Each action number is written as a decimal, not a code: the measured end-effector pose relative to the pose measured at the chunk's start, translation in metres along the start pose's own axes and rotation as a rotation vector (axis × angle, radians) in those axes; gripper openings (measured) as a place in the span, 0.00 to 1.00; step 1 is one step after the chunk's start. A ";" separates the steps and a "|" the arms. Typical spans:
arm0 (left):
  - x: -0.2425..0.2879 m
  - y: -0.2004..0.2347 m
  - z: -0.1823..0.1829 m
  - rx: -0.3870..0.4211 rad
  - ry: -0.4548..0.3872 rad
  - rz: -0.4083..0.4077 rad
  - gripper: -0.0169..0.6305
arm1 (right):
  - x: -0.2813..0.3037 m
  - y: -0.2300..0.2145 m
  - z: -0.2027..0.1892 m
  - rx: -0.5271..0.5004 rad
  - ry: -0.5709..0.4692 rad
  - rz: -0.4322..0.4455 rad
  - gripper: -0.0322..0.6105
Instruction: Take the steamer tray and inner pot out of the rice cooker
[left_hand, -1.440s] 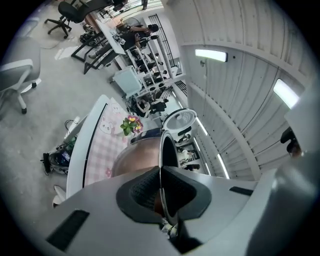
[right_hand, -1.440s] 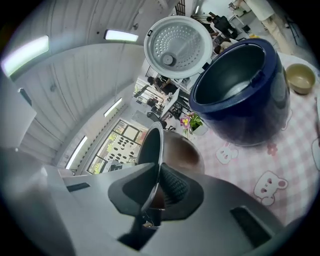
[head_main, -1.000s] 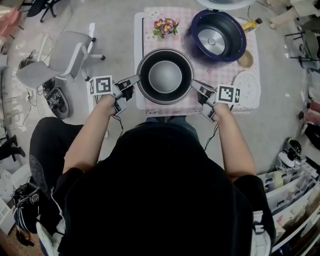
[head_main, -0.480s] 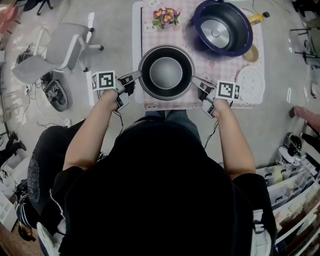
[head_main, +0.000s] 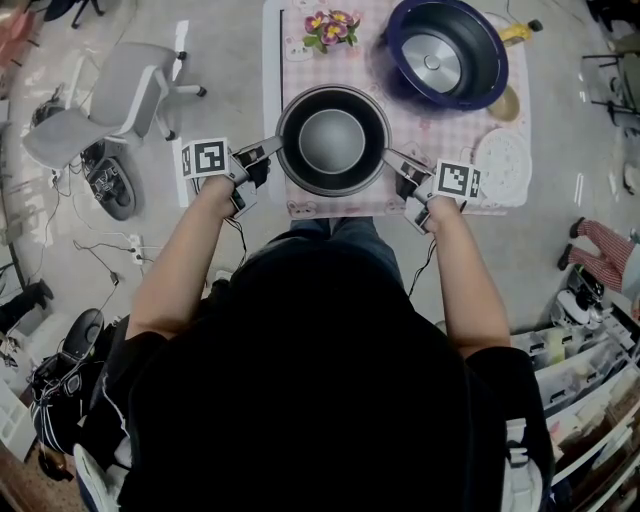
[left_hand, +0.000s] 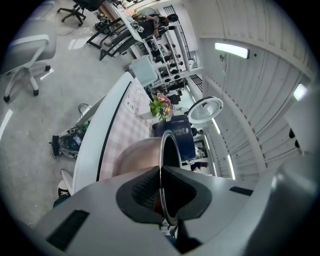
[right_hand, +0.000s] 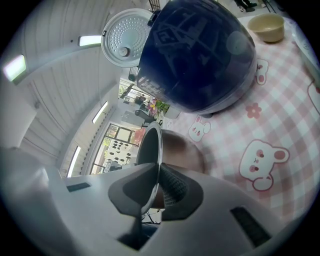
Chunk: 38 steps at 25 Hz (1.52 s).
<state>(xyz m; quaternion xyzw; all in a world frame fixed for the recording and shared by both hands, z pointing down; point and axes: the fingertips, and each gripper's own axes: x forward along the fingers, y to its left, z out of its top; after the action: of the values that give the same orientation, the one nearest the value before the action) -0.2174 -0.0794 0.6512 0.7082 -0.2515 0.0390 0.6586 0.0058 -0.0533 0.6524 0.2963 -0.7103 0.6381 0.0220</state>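
The dark metal inner pot (head_main: 332, 140) is empty and sits low over the near part of the pink checked table (head_main: 440, 135); whether it touches the cloth I cannot tell. My left gripper (head_main: 272, 150) is shut on the pot's left rim, its pads pinching the thin edge (left_hand: 167, 150). On the opposite side, my right gripper (head_main: 392, 160) is shut on the right rim (right_hand: 150, 150). The dark blue rice cooker (head_main: 447, 52) stands open at the back right, with no pot in it. A white perforated steamer tray (head_main: 500, 165) lies on the table's right side.
The cooker's lid (right_hand: 125, 37) stands raised behind its body (right_hand: 200, 55). A small beige bowl (head_main: 505, 105) is beside the cooker and a flower pot (head_main: 333, 28) sits at the back. A grey office chair (head_main: 110, 100) stands on the floor to the left.
Both grippers have sunk a little with the pot toward the table, then held still over the last half second. Both grips are unchanged.
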 end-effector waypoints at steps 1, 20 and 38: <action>0.000 0.000 0.000 0.001 0.002 -0.001 0.08 | 0.000 0.000 0.000 0.000 0.000 0.001 0.11; -0.011 -0.016 0.039 0.191 -0.018 0.058 0.17 | -0.013 -0.011 0.013 -0.154 0.016 -0.207 0.28; 0.029 -0.133 0.077 0.664 -0.057 0.020 0.17 | -0.070 0.069 0.090 -0.518 -0.171 -0.361 0.28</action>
<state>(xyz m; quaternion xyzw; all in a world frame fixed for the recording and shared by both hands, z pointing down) -0.1590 -0.1610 0.5312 0.8825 -0.2502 0.1054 0.3841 0.0635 -0.1075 0.5461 0.4545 -0.7844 0.3947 0.1494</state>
